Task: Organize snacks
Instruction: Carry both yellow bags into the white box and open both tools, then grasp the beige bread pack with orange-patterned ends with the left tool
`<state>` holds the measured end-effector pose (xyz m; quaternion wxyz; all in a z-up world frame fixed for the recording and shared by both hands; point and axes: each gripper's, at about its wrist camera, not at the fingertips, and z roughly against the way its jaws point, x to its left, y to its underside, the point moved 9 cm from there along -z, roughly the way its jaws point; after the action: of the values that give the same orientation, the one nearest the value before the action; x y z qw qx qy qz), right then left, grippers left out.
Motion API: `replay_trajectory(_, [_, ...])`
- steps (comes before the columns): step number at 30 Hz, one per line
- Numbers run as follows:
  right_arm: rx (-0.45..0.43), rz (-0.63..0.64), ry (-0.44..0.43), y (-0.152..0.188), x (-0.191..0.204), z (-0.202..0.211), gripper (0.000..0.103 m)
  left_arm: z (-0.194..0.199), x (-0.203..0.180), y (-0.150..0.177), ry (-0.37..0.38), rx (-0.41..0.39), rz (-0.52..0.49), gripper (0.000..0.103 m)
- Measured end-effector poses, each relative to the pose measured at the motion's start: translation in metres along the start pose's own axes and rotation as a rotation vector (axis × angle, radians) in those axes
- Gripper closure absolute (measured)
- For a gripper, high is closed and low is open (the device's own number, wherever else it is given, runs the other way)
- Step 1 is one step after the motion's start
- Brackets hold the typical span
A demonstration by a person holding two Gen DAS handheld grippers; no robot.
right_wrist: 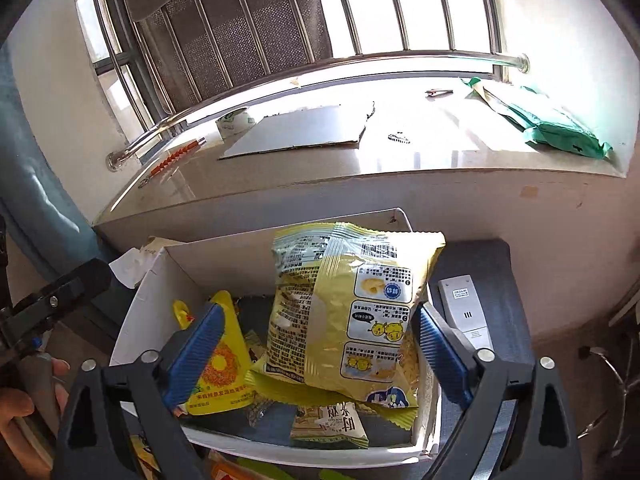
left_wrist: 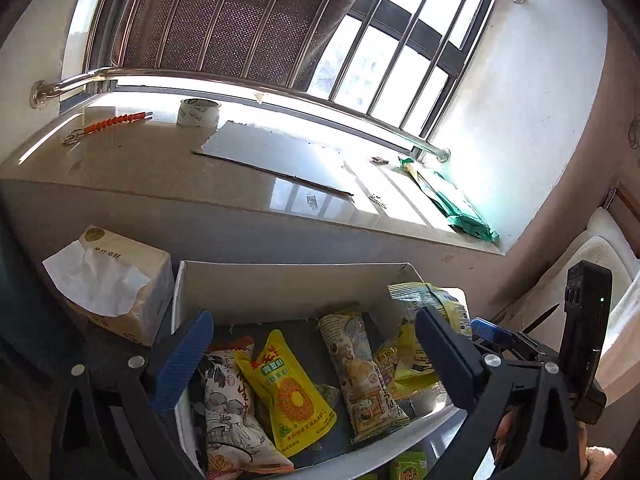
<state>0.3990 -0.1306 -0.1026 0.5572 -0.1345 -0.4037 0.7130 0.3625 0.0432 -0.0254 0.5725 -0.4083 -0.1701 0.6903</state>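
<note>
A white cardboard box (left_wrist: pixel 280 280) (right_wrist: pixel 224 256) holds several snack packs: a yellow sunflower-seed pouch (left_wrist: pixel 288 392) (right_wrist: pixel 224 364), a white pack with drawn figures (left_wrist: pixel 228 408), and a pale illustrated pack (left_wrist: pixel 360 372). A large pale-yellow chip bag (right_wrist: pixel 348 304) (left_wrist: pixel 436 308) leans upright in the box's right end. My left gripper (left_wrist: pixel 316 356) is open above the box, empty. My right gripper (right_wrist: pixel 320 356) is open with its fingers on either side of the chip bag, not pressing it.
A tissue pack (left_wrist: pixel 116 284) stands left of the box. A white remote (right_wrist: pixel 464 312) lies on the dark seat to the right. More snack packs (right_wrist: pixel 224 468) lie below the box's near edge. Behind is a stone window sill (left_wrist: pixel 160 176) with a tape roll (left_wrist: pixel 198 112), cardboard sheet (right_wrist: pixel 304 132) and green bag (right_wrist: pixel 556 128).
</note>
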Motion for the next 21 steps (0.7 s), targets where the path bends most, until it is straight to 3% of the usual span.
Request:
replay_trajectory(3, [-0.045,-0.018,0.001,0.001,-0.008,0.007,0.000,0.006,0.011,0.007,-0.018,0.010,0.001,0.000])
replay_trajectory(8, [-0.064,0.002,-0.029,0.003,-0.003,0.024,0.000,0.038,0.012,0.015,-0.025,-0.052,-0.067,0.000])
replay_trajectory(13, [-0.122,0.047,-0.122,0.016,0.019,0.064,0.000,0.092,0.004,0.029,-0.067,-0.192,-0.198,0.000])
replay_trajectory(15, [-0.148,0.071,-0.151,0.029,0.029,0.085,0.000,0.113,-0.001,0.045,-0.047,-0.211,-0.239,0.000])
replay_trajectory(21, [-0.149,0.106,-0.243,0.094,0.048,0.131,0.000,0.153,-0.004,0.121,-0.009,-0.150,-0.288,0.000])
